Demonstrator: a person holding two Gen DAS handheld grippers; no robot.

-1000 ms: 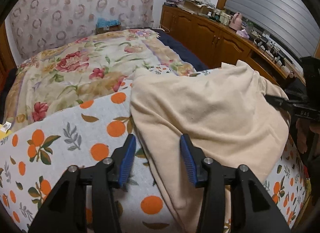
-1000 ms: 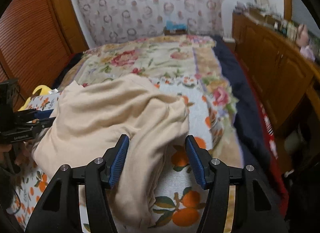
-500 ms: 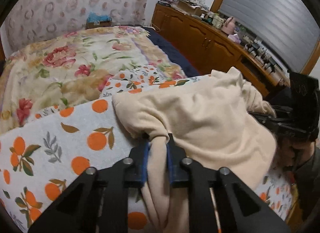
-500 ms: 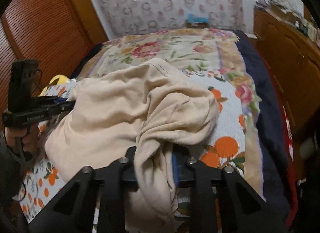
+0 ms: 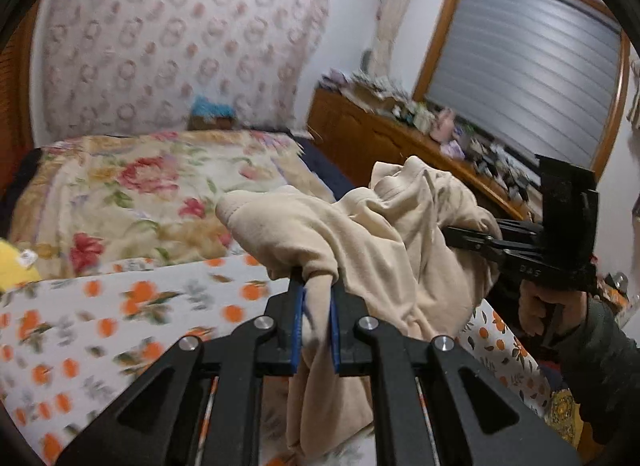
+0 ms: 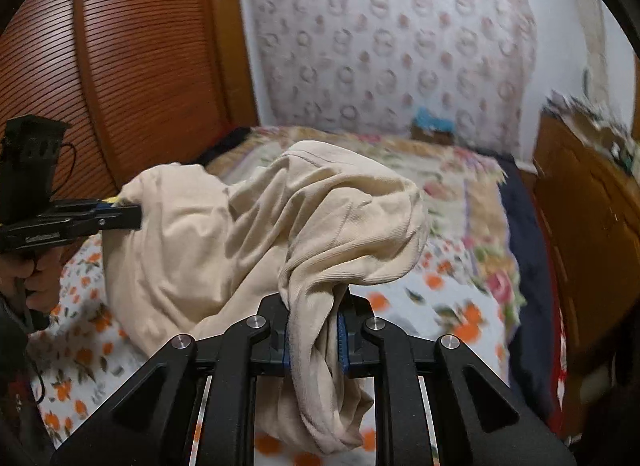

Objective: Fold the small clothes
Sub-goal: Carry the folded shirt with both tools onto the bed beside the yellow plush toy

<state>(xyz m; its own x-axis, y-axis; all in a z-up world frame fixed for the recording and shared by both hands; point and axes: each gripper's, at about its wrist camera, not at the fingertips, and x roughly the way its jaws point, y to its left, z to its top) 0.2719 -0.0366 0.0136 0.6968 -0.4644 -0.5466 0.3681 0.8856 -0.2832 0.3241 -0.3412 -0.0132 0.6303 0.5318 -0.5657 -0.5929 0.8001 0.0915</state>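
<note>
- Nearest the lens in the left wrist view: left gripper point(image 5: 316, 320), black with blue pads, clamped on a bunched edge of the cream knit garment point(image 5: 384, 250), a tail of cloth hanging below the jaws.
- Same picture from the other side: right gripper point(image 6: 314, 336), jaws closing the last little way with a thick roll of the same cream cloth pinched between the pads, more of it drooping beneath.
- Between the two grips: garment slung up off the orange-print bedsheet point(image 5: 120, 306), crumpled and domed, not spread flat; long axis running roughly from one gripper across to the other, each pinch at an opposite end.
- Key relation for the coming move, by the look of it: cloth lying directly ahead of and above both sets of fingers, neither hand clearly nearer the bulk; drawing the two grips apart likely needed to pull the fabric taut before any fold.
- Risk as judged: thick wads in the jaws rather than clean corners, so uneven hang possible.
- Farther back: floral quilt point(image 5: 132, 185) across the bed, then the patterned pink wall covering point(image 6: 392, 49); wooden sideboard point(image 5: 384, 145) along one side, cluttered on top.
</note>
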